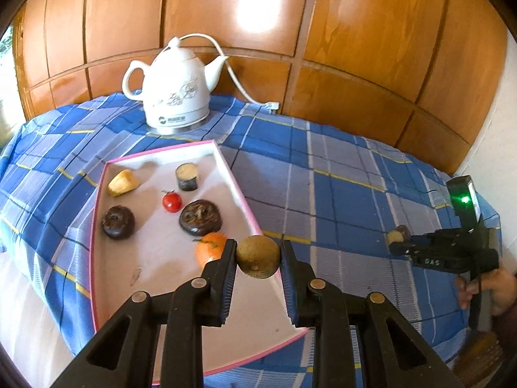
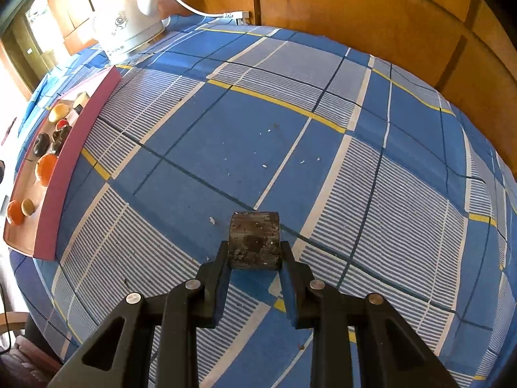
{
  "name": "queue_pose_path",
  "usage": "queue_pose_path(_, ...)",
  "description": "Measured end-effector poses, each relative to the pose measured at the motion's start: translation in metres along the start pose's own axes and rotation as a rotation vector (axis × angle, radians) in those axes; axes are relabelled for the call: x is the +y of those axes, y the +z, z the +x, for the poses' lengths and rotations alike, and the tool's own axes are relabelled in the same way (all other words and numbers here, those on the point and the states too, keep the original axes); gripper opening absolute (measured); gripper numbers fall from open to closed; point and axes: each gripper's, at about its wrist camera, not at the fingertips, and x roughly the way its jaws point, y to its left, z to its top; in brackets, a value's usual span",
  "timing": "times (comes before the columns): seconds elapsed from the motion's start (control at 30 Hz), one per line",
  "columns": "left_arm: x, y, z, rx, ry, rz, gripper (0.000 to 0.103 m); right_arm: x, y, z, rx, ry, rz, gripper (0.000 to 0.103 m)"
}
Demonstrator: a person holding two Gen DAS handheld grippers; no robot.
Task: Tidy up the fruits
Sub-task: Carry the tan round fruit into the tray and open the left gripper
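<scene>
Gripping a round brown fruit (image 1: 257, 261) between its two fingers, the left gripper (image 1: 257, 263) holds it above the near right part of the pink-rimmed tray (image 1: 237, 181), which lies on the blue checked tablecloth (image 1: 339, 174). Inside the tray, from far to near, lie a pale yellow piece (image 1: 122, 182) at the far left, a short dark cylinder with a pale top (image 1: 186, 177) to its right, a small red tomato-like fruit (image 1: 172, 202) in the middle, a dark round fruit (image 1: 118, 222) on the left, a dark flat ridged fruit (image 1: 200, 217) on the right, and an orange fruit (image 1: 210, 249) just left of the held fruit, partly hidden by the left finger. A white kettle (image 1: 174, 89) with a white cord (image 1: 232, 71) stands beyond the tray, near the wooden wall panels (image 1: 371, 42). On the right side of the cloth, well apart from the tray, the right gripper (image 2: 254, 253) has its fingers closed on a dark cylinder-shaped piece (image 2: 254, 240) low over the cloth; whether the piece touches the cloth cannot be told. From the right wrist view the tray sits far to the left, and a second orange fruit (image 2: 15, 212) shows at its near end.
</scene>
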Motion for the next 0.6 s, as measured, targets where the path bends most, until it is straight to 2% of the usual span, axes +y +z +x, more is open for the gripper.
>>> queue_pose_path(0.2, 0.028, -0.007, -0.001, 0.007, 0.035, -0.05, 0.026, 0.001, 0.0, -0.001, -0.005, -0.008, -0.015, 0.028)
queue_pose_path(0.43, 0.096, -0.009, -0.011, -0.004, 0.095, -0.19, 0.026, 0.004, 0.002, 0.0, -0.006, -0.006, -0.03, 0.028)
queue_pose_path(0.6, 0.126, -0.012, -0.007, 0.007, 0.128, -0.235, 0.026, 0.006, 0.001, 0.0, -0.005, -0.008, -0.045, 0.028)
